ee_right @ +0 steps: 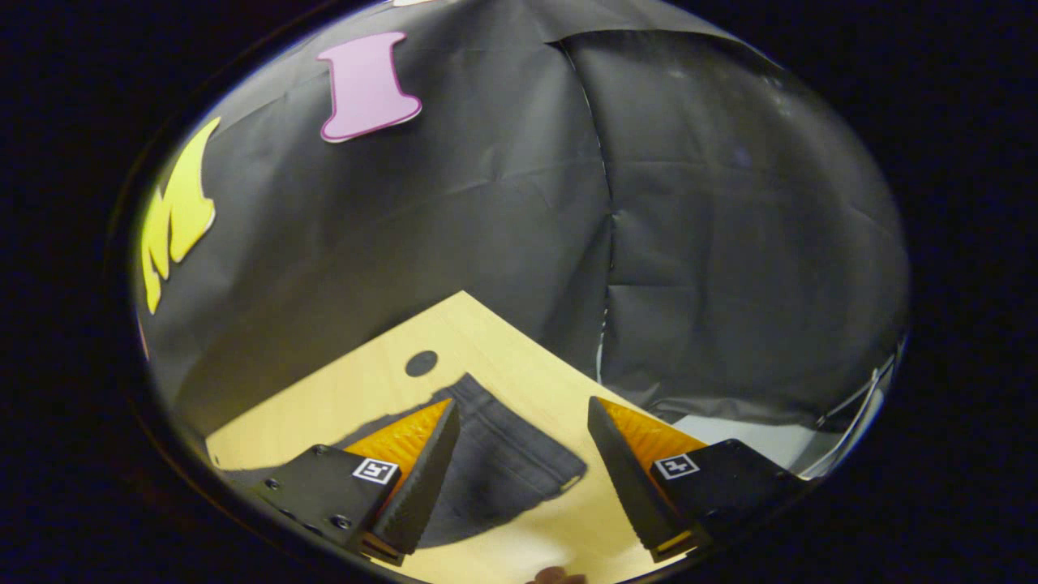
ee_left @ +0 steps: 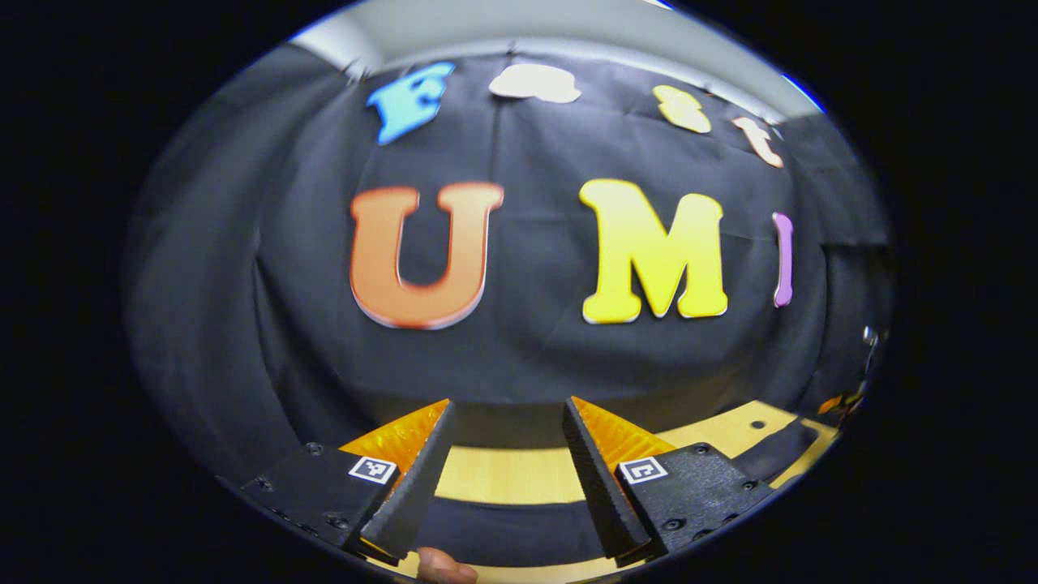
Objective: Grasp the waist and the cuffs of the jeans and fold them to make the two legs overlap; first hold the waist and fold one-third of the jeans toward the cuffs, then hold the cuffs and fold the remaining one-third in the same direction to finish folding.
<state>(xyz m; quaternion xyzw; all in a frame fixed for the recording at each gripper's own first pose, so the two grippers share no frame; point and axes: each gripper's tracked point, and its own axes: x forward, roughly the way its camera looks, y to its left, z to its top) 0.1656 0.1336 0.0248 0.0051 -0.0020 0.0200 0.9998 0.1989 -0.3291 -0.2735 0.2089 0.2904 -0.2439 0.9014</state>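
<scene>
The dark jeans [ee_right: 507, 466] lie flat on the wooden table [ee_right: 340, 397]; in the right gripper view one end with a stitched seam sits below and between my fingers. My right gripper [ee_right: 523, 405] hovers over that end, open, holding nothing. In the left gripper view a dark band of the jeans [ee_left: 503, 527] crosses the table [ee_left: 503, 474] under my left gripper [ee_left: 509, 405], which is open and raised, facing the wall. Another dark strip of the jeans [ee_left: 778, 450] runs off to the right.
A round hole [ee_right: 421, 362] marks the tabletop near its far corner. The black cloth wall stands close behind the table's far edge in both views. A fingertip of the person's hand [ee_left: 442, 568] shows at the bottom edge.
</scene>
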